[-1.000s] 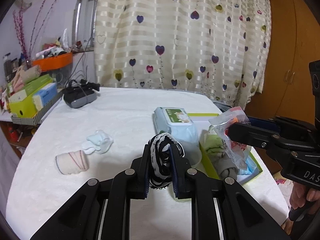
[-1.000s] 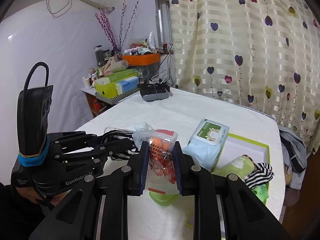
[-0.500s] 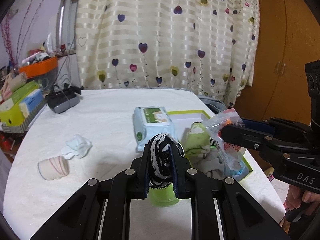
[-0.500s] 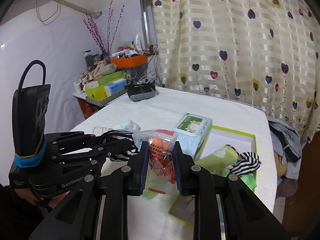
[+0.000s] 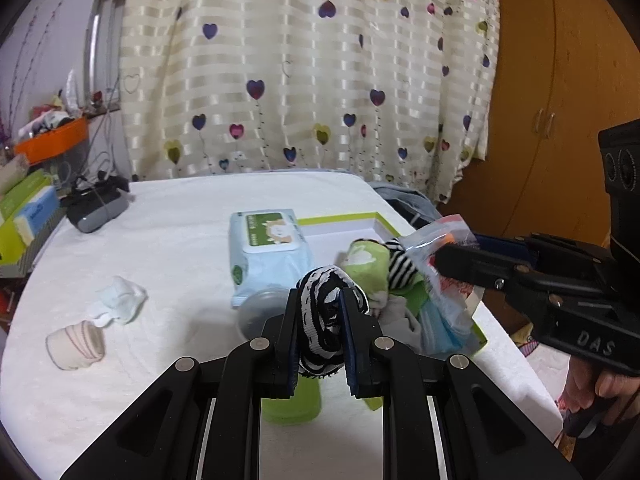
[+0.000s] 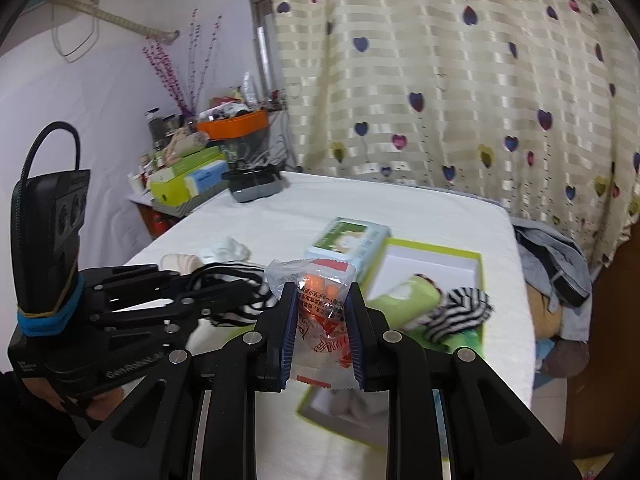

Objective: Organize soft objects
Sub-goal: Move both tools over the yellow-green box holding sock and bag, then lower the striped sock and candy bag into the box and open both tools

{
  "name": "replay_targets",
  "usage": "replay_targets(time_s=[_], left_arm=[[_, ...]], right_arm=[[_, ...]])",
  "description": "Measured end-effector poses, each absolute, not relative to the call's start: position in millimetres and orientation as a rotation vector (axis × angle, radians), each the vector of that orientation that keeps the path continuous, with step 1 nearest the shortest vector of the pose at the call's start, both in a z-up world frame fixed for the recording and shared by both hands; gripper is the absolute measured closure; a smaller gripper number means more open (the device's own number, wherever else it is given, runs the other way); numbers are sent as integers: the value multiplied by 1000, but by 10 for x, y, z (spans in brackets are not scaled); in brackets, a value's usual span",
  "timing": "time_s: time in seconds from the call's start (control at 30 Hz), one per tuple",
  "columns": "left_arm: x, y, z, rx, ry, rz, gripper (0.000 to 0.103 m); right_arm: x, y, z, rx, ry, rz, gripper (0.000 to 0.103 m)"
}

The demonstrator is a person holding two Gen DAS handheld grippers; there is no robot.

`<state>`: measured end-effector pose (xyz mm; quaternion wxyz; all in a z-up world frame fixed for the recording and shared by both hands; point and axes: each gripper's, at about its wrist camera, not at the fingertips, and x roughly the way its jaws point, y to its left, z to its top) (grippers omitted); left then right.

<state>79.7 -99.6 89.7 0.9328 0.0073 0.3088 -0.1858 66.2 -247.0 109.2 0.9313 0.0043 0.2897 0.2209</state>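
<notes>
- Gripping a rolled black-and-white striped sock [image 5: 326, 312], the left claw [image 5: 320, 320] has its two pads pressed into the roll from either side, with nothing loose hanging out.
- Pinching a crinkly clear plastic packet with red print and orange contents [image 6: 323, 312], the right claw [image 6: 322, 316] is closed down to the width of that packet.
- Comparing with a second ago, both claws hold the same loads, but the view has swung: the green-rimmed white shallow box [image 5: 348, 224] now sits more nearly ahead of the left claw and the packet hangs over its near end.
- My reading is that both items are on their way into the box and neither has been let go.
- Lying in the box already are a rolled light-green cloth [image 5: 366, 260] and a second striped sock [image 6: 460, 312]; its far half is bare white.
- Resting against the box's left side, the pale-blue pack of wet wipes with a green label [image 5: 270, 252] blocks a sideways approach there.
- Below the left claw stands a lime-green cup [image 5: 292, 404], just beside a clear round lid [image 5: 256, 312]; a low pass could clip them.
- Waiting on the white-clothed counter [image 5: 180, 240], well apart from the box, are a rolled beige sock [image 5: 76, 344] and a crumpled white sock [image 5: 120, 300].
- The box sits near the counter's right edge, so room is to the left.
</notes>
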Motion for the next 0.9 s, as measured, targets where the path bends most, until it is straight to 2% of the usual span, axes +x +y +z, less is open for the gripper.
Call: replay_targets(time_s=[0.57, 0.9], left_arm=[[797, -1523, 493, 36, 751, -543, 87], [931, -1706, 227, 59, 844, -576, 87]], right_arm=[[569, -3013, 553, 69, 728, 338, 79], [835, -3038, 121, 68, 849, 324, 79]])
